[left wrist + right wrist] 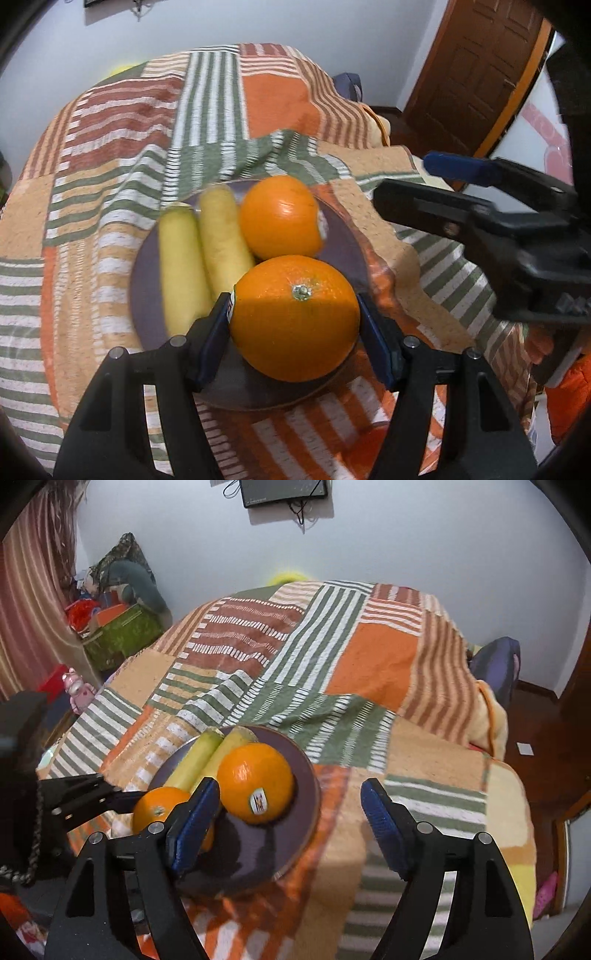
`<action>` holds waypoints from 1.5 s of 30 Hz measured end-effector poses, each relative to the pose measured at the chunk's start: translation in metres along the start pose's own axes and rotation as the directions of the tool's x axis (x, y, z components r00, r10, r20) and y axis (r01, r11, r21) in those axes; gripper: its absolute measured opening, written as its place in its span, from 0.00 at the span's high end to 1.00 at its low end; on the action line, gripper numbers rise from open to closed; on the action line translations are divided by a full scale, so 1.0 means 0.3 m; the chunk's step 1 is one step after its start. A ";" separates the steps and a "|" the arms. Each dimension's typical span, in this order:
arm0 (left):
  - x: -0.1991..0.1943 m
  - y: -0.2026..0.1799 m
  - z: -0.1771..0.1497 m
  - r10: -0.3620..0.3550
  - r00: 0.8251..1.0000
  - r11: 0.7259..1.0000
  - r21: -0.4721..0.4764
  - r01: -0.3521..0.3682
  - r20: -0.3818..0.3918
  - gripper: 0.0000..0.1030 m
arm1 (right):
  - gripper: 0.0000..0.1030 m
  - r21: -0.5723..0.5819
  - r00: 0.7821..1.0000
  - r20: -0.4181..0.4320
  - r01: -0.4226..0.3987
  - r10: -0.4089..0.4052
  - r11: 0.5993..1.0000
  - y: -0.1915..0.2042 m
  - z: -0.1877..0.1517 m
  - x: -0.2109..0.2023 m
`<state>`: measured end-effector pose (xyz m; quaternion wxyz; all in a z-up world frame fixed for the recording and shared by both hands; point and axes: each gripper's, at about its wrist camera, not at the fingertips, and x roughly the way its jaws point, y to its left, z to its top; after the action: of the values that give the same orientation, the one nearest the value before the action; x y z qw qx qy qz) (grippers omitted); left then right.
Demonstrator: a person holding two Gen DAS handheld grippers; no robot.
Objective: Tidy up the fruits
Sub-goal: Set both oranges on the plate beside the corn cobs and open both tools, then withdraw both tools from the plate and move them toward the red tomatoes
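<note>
A dark purple plate [341, 236] lies on the striped blanket. On it are two yellow bananas [201, 254] side by side and an orange [280, 218] with a sticker. My left gripper [293, 312] is shut on a second orange [295, 321], stem up, held over the plate's near side. In the right wrist view my right gripper [290, 782] stands open over the plate's [306, 775] right part. The stickered orange [255, 782] rests next to its left pad [195, 812], and the right pad is well away from it. The held orange [157, 808] shows at the left.
A patchwork blanket [369, 664] in orange, green and brown covers the whole surface and is creased behind the plate. A green box of clutter [118, 635] stands at the far left by a curtain. A brown door [472, 74] is at the right.
</note>
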<state>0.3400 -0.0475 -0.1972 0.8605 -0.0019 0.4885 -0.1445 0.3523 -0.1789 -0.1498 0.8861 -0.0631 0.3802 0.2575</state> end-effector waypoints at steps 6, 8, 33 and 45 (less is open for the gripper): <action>0.028 -0.030 0.009 0.035 0.999 0.999 0.006 -0.034 -0.036 0.36 | 0.25 -0.012 1.000 0.008 0.026 -0.026 1.000 -0.002 -0.047 -0.046; 0.002 -0.017 0.009 0.022 1.000 1.000 -0.018 -0.022 -0.015 0.36 | 0.25 -0.018 0.999 0.013 0.033 -0.033 0.999 0.000 -0.061 -0.061; -0.507 0.043 -0.266 0.142 0.978 0.990 -0.039 -0.138 0.156 0.19 | 0.21 -0.054 0.996 0.088 0.021 -0.016 0.998 0.229 -0.260 -0.332; -0.424 0.069 -0.425 0.104 0.993 0.992 -0.076 -0.100 0.049 0.19 | 0.21 -0.040 1.000 0.001 0.007 -0.007 0.999 0.286 -0.359 -0.265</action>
<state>0.1767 0.0217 -0.1598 0.8786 -0.0122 0.4702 -0.0824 0.1939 -0.1707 -0.1622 0.8857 -0.0822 0.3742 0.2621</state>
